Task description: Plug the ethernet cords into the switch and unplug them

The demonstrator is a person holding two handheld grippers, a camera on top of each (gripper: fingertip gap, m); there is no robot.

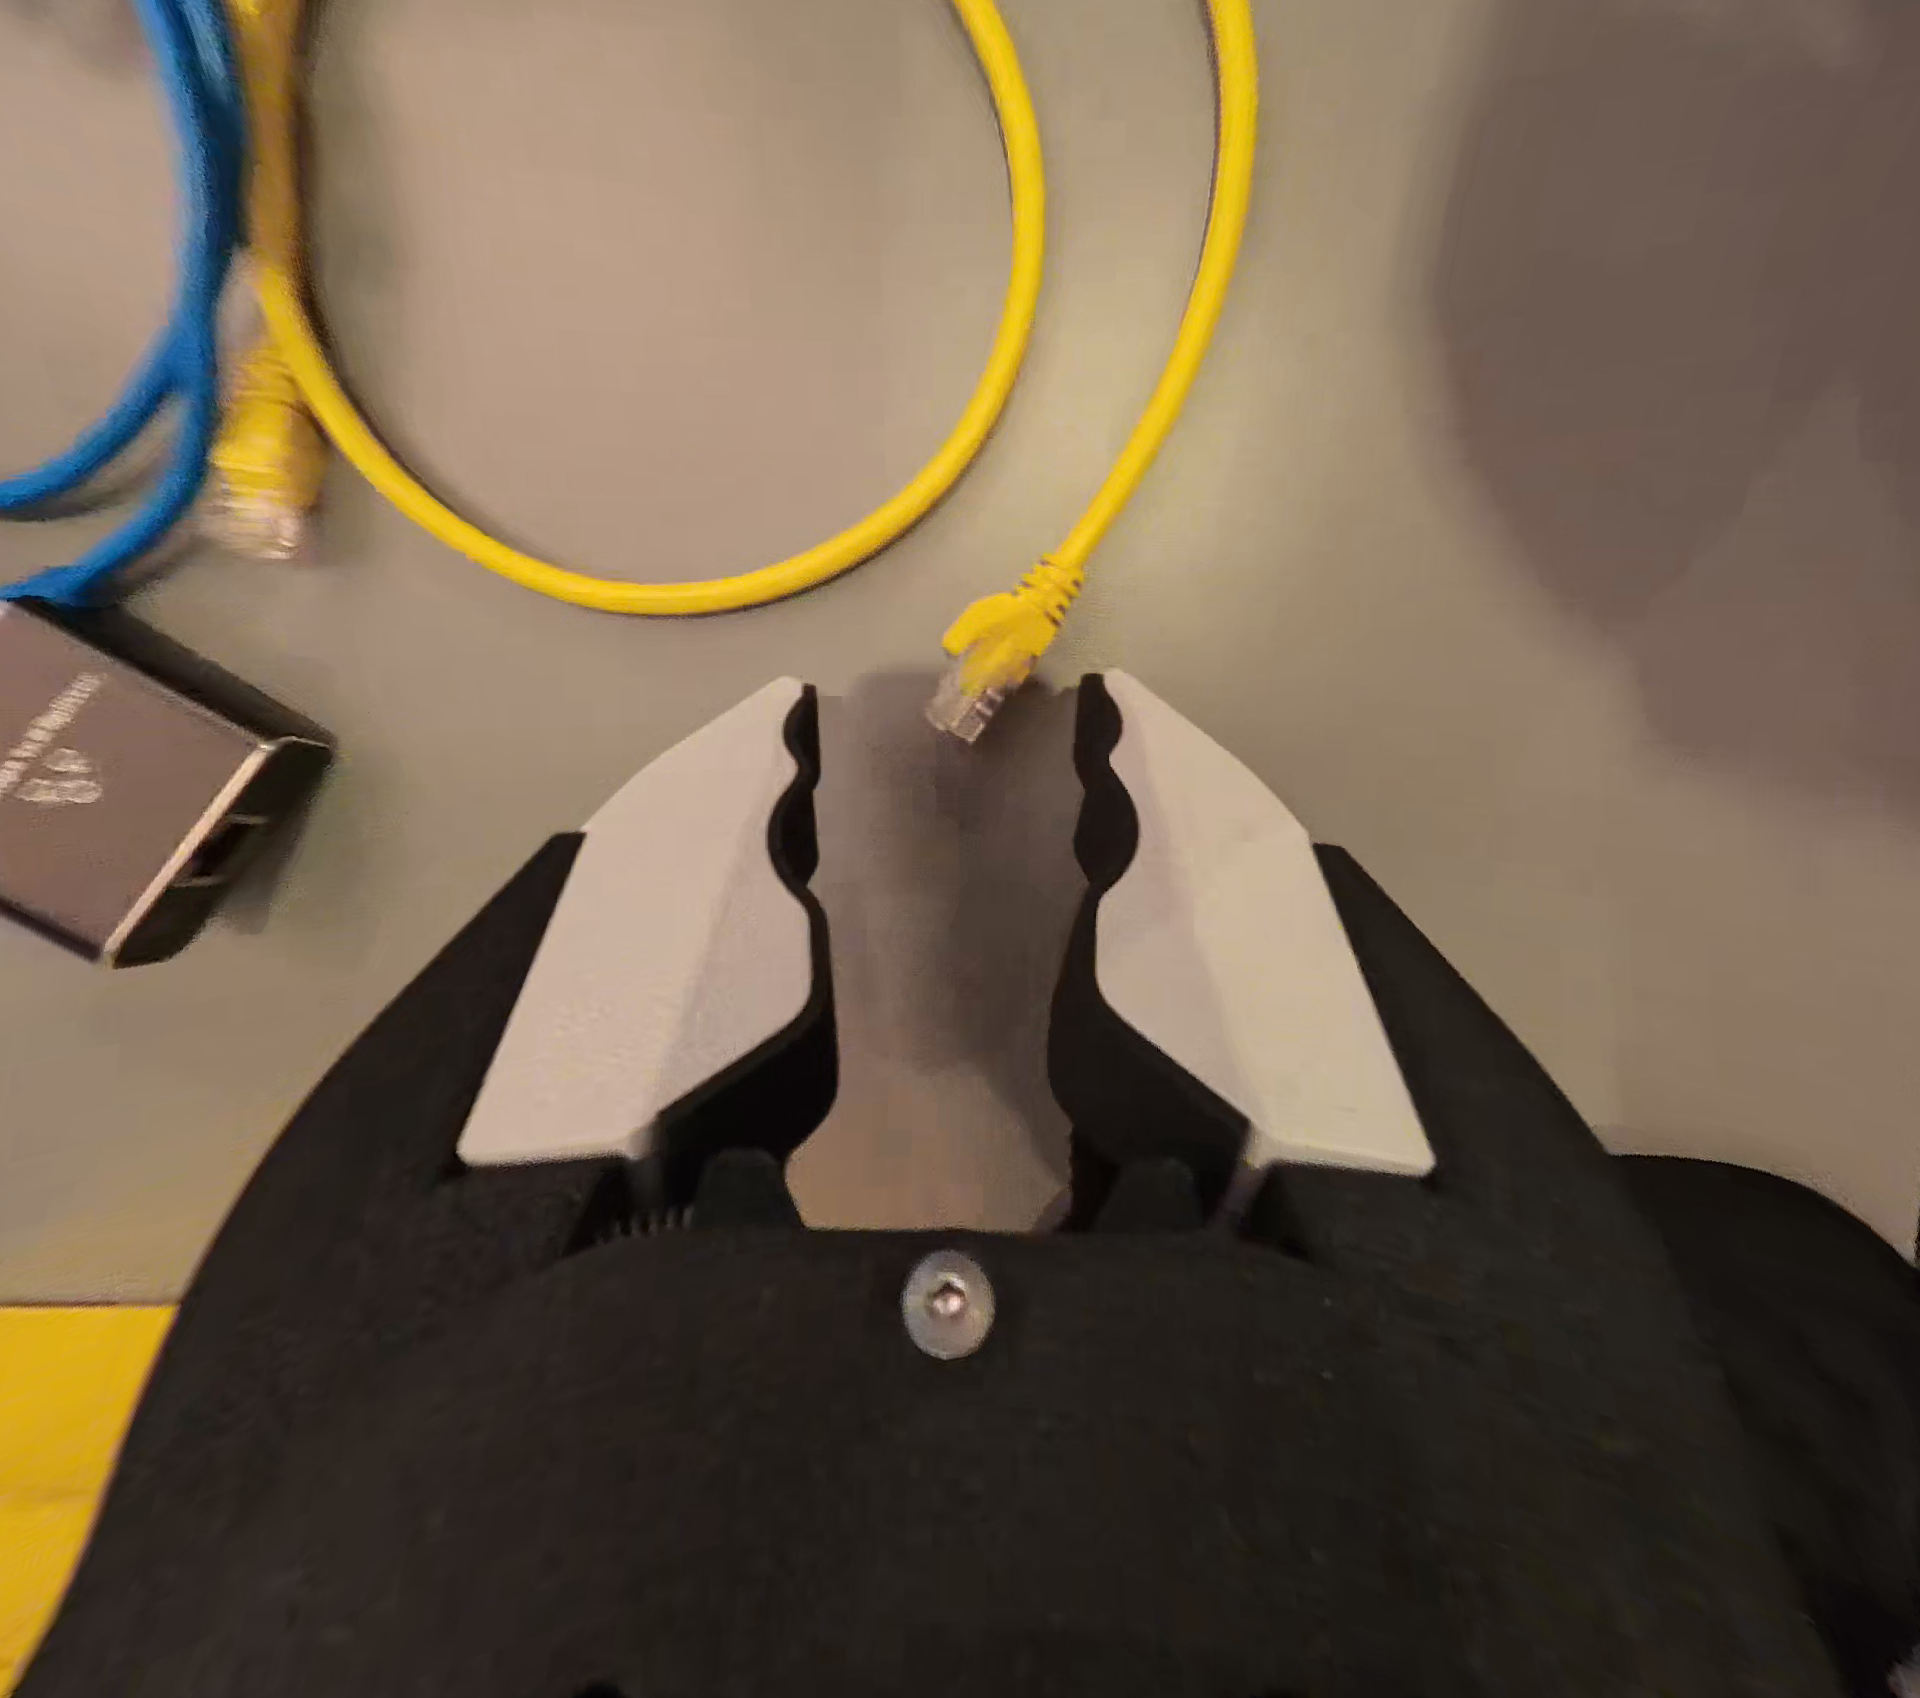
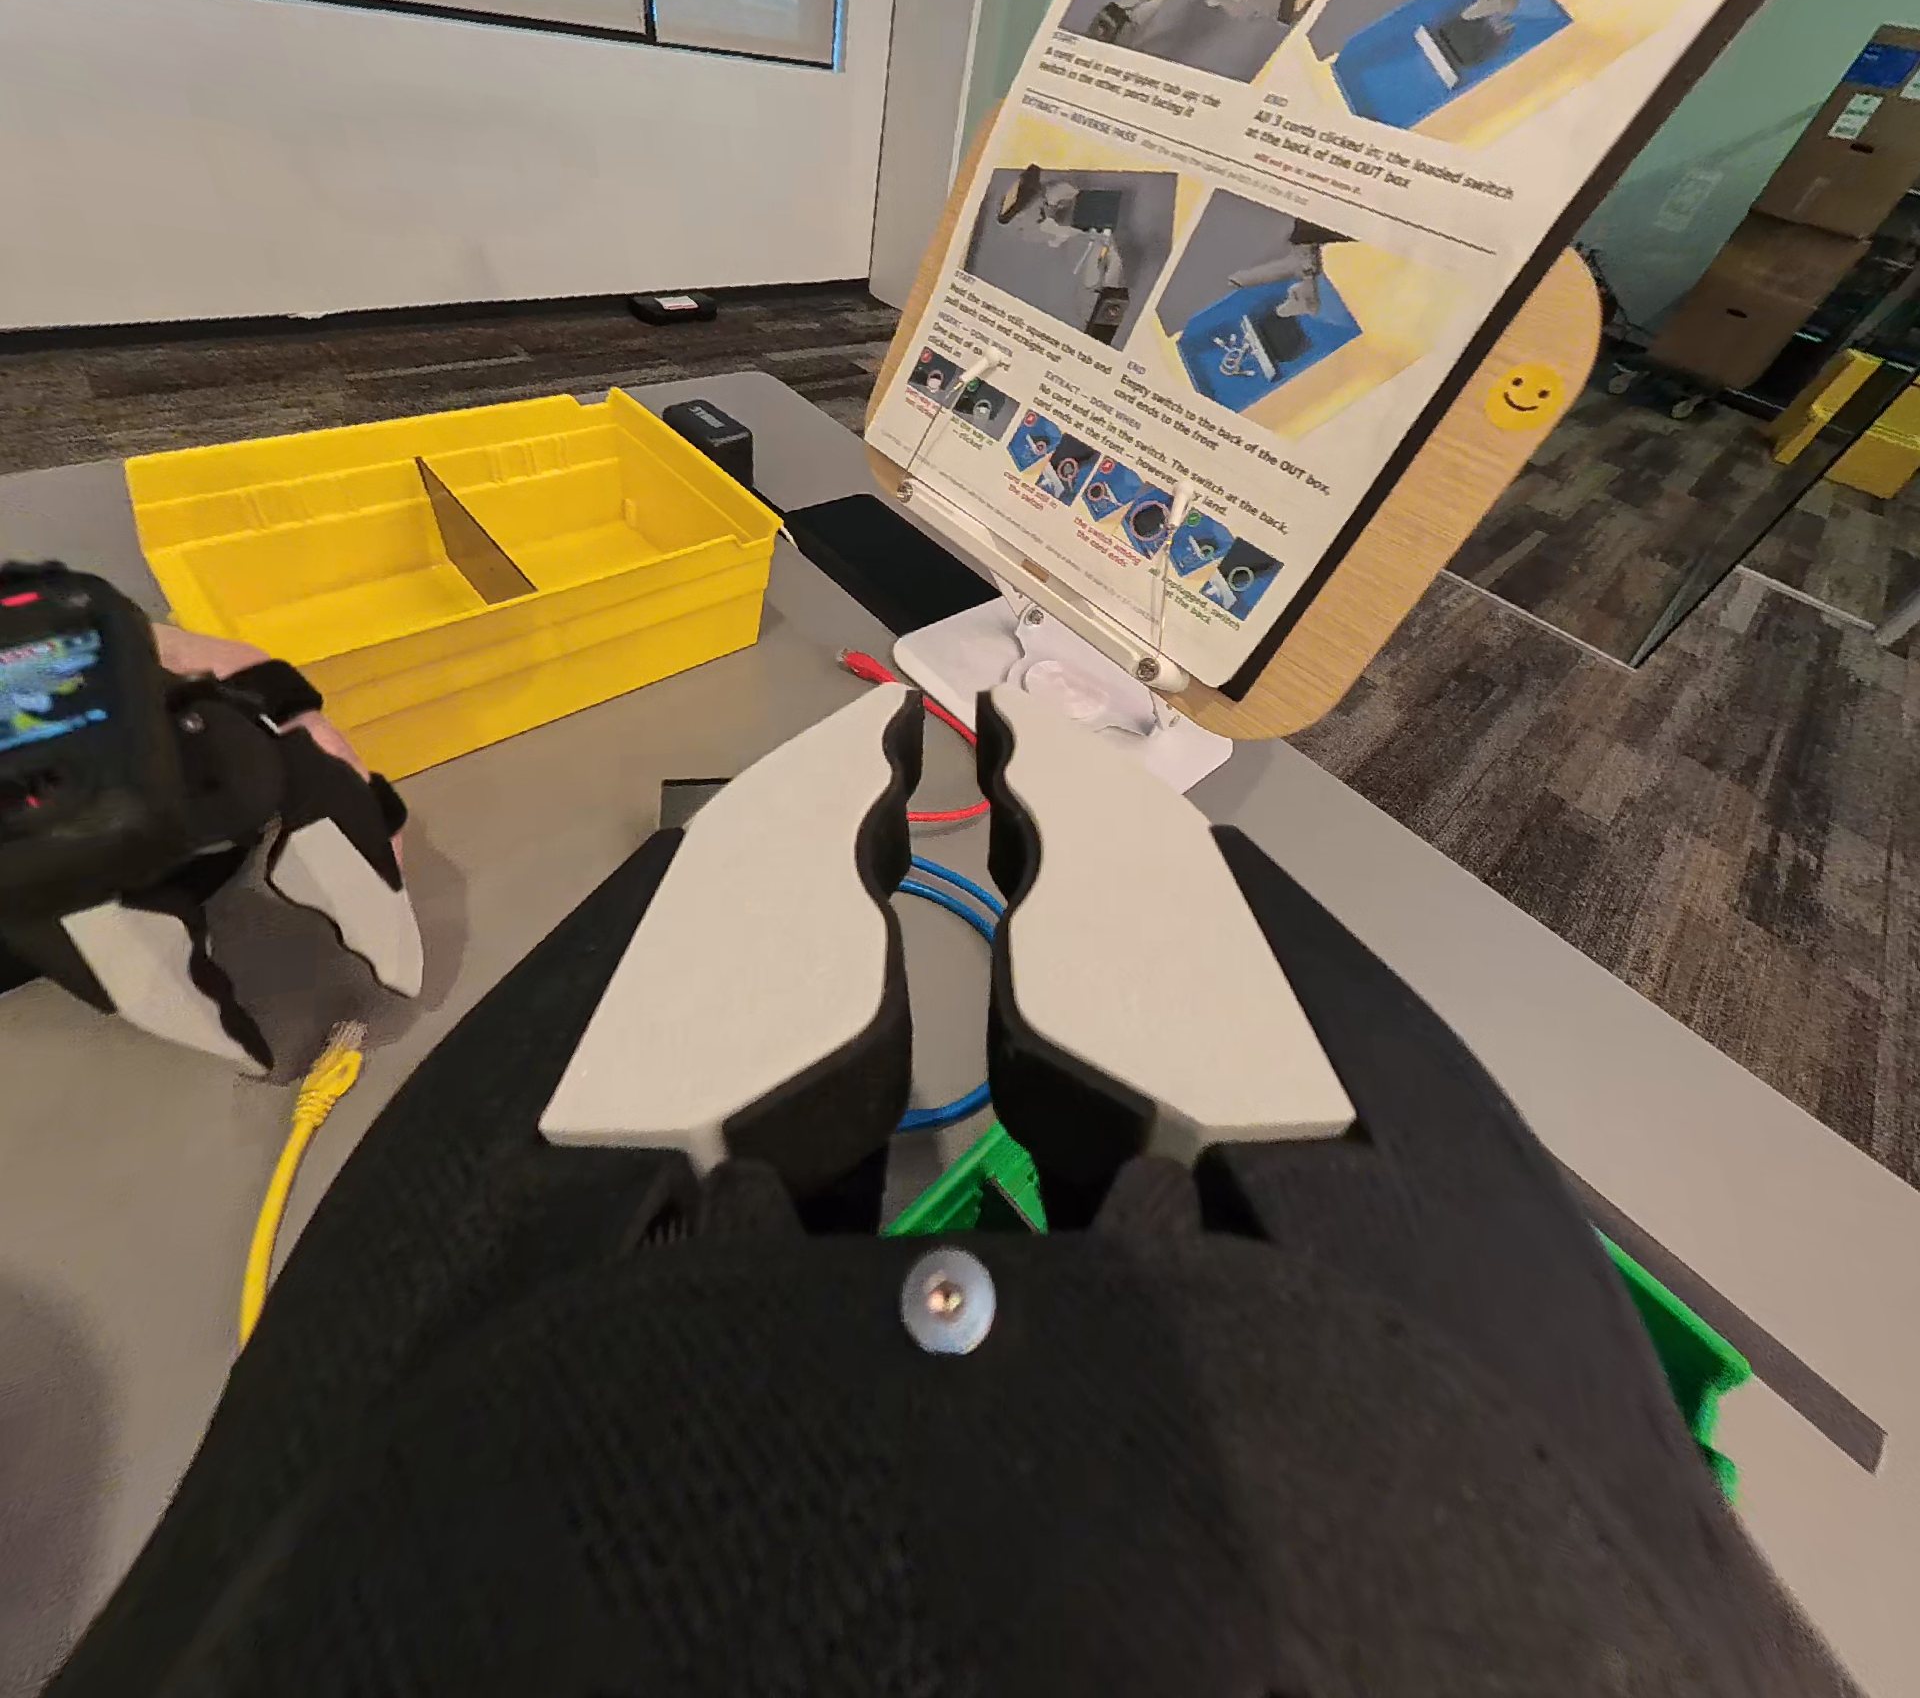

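Observation:
The yellow ethernet cord (image 1: 1029,194) lies looped on the grey table (image 1: 1351,817). Its near plug (image 1: 982,677) lies just ahead of my left gripper (image 1: 945,698), which is open and empty with its tips on either side of the plug. The grey metal switch (image 1: 135,796) lies at the left with an open port facing me. The blue cord (image 1: 182,214) and a second yellow plug (image 1: 260,464) lie beside it. My right gripper (image 2: 951,708) is held above the table, empty, jaws a narrow gap apart. The right wrist view also shows the left gripper (image 2: 327,1014) over the yellow plug (image 2: 338,1061).
A yellow divided bin (image 2: 457,557) stands at the back left and a green bin (image 2: 1673,1347) under my right gripper. A red cord (image 2: 940,718) and the blue cord (image 2: 951,900) lie ahead. An instruction board (image 2: 1247,246) on a white stand is at the back right. Some 35 cm of space lies between my two pairs of fingers. The grey metal switch (image 1: 135,796) sits 12 cm or so from the ends of my left fingers.

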